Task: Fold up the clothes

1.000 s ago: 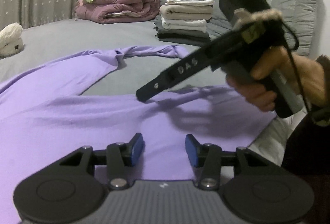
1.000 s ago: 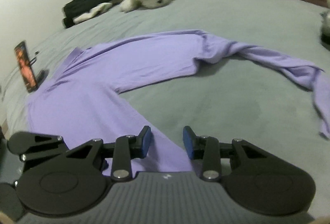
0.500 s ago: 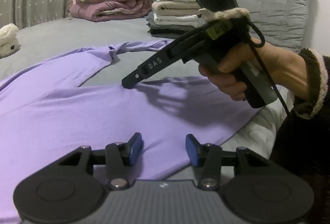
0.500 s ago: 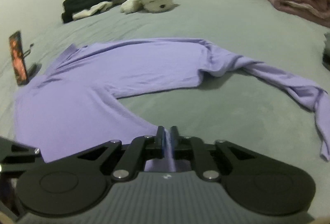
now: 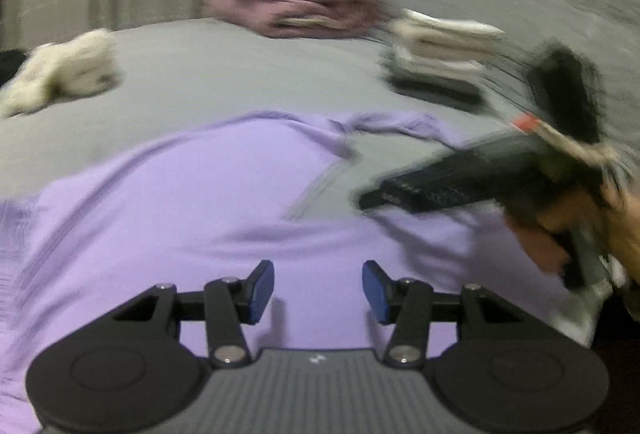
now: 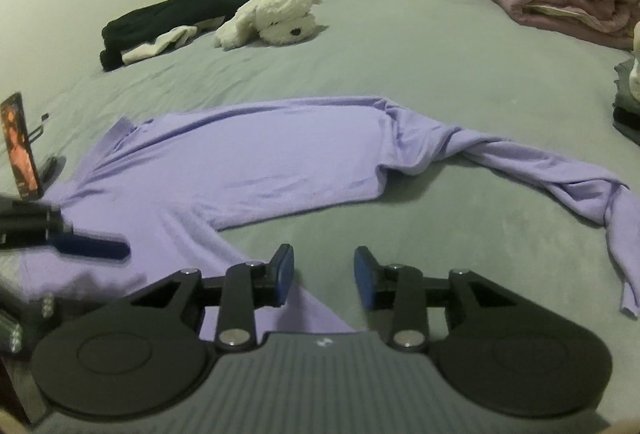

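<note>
A lilac long-sleeved top (image 6: 248, 158) lies spread flat on the grey bed (image 6: 440, 74), one sleeve (image 6: 560, 170) trailing to the right. It also fills the left wrist view (image 5: 192, 202), which is blurred. My left gripper (image 5: 318, 292) is open and empty, just above the top's body. My right gripper (image 6: 324, 282) is open and empty, over the top's lower edge where it meets the bare bed. The right gripper also shows in the left wrist view (image 5: 400, 198), held in a hand. A left fingertip (image 6: 92, 246) shows at the left of the right wrist view.
A white plush dog (image 6: 272, 18) and dark clothes (image 6: 168, 18) lie at the far side. A pink quilt pile (image 6: 560, 2) with green cloth sits at the back right. A stack of folded clothes (image 5: 436, 58) is beside it. A phone on a stand (image 6: 20, 150) stands at the left.
My right gripper opened from shut, after closing half a second before that. The left wrist view swung quickly and is now blurred; the plush dog has come into it.
</note>
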A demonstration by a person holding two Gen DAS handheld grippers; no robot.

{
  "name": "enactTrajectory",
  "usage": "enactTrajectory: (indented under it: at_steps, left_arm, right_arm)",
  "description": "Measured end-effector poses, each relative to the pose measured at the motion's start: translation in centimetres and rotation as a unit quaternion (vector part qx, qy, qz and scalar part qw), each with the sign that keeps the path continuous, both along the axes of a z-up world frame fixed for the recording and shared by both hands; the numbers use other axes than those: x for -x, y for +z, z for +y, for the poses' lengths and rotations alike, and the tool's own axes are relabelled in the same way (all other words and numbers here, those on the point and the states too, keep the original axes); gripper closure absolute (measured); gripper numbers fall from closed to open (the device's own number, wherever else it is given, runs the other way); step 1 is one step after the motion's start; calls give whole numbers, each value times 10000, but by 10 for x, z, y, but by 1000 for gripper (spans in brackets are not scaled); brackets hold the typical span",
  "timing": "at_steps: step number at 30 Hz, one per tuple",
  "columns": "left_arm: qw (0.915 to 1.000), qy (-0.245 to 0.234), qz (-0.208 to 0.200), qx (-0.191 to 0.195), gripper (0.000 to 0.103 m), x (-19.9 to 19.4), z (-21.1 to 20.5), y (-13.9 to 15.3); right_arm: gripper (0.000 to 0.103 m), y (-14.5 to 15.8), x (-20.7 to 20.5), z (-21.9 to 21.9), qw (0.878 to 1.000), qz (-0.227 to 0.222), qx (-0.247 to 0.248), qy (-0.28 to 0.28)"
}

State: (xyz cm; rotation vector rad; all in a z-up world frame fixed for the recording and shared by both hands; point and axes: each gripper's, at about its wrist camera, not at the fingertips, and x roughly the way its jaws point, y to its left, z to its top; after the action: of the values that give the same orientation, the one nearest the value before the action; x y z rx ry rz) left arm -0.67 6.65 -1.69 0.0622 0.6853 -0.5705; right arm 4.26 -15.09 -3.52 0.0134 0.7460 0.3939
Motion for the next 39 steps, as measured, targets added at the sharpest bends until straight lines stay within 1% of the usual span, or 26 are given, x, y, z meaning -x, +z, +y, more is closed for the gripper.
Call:
enactTrajectory:
  at_steps: [3, 6, 10, 13, 15, 16, 18, 21, 23, 25, 28, 31, 33, 34, 39]
  left_arm:
    - [9984, 543, -70, -101, 53, -19, 24, 5]
    - [9936, 1110, -85, -210, 53, -36, 48, 10]
    - [9821, 1852, -110, -315, 53, -57, 78, 15]
    - [9702, 2360, -76, -541, 53, -70, 92, 14]
    - [9628, 2661, 54, -461, 56, -77, 100, 14]
    - [9622, 2701, 104, -346, 56, -78, 102, 14]
    - [9635, 2672, 171, -86, 56, -81, 102, 16]
    - [9696, 2440, 157, 81, 56, -86, 87, 15]
    - [9748, 2225, 128, 71, 56, -86, 71, 14]
    - [9792, 2027, 103, 35, 56, -86, 57, 12]
    - [9843, 1761, 89, 16, 55, -86, 35, 10]
    - [9880, 1544, 85, 53, 55, -88, 19, 8]
    - [9901, 1400, 101, 59, 55, -89, 8, 5]
    - [9909, 1344, 103, 52, 55, -89, 3, 4]
    - [9936, 1119, 120, 23, 55, -90, -19, -2]
  right_arm:
    - [65, 1, -6, 2, 10000, 9, 22, 20]
    - [65, 4, -15, 0, 10000, 10, 38, 7]
    - [65, 13, -37, -8, 9998, -68, 77, -147]
    - [65, 20, -57, -15, 9992, -185, 214, -265]
    - [65, 25, -67, -21, 9986, -221, 274, -391]
    - [65, 27, -70, -27, 9980, -238, 282, -508]
    - [65, 26, -72, -42, 9956, -255, 256, -867]
    - [65, 23, -72, -72, 9872, -213, 141, -1572]
    - [65, 22, -72, -89, 9818, -129, 55, -1896]
    - [65, 22, -71, -104, 9763, -100, 132, -2159]
    - [65, 23, -68, -120, 9702, -93, 253, -2409]
    - [65, 21, -66, -134, 9666, -15, 121, -2560]
    - [65, 21, -65, -134, 9687, -1, 84, -2480]
    - [65, 21, -65, -134, 9702, -10, 84, -2423]
    - [65, 18, -69, -125, 9814, -288, 402, -1855]
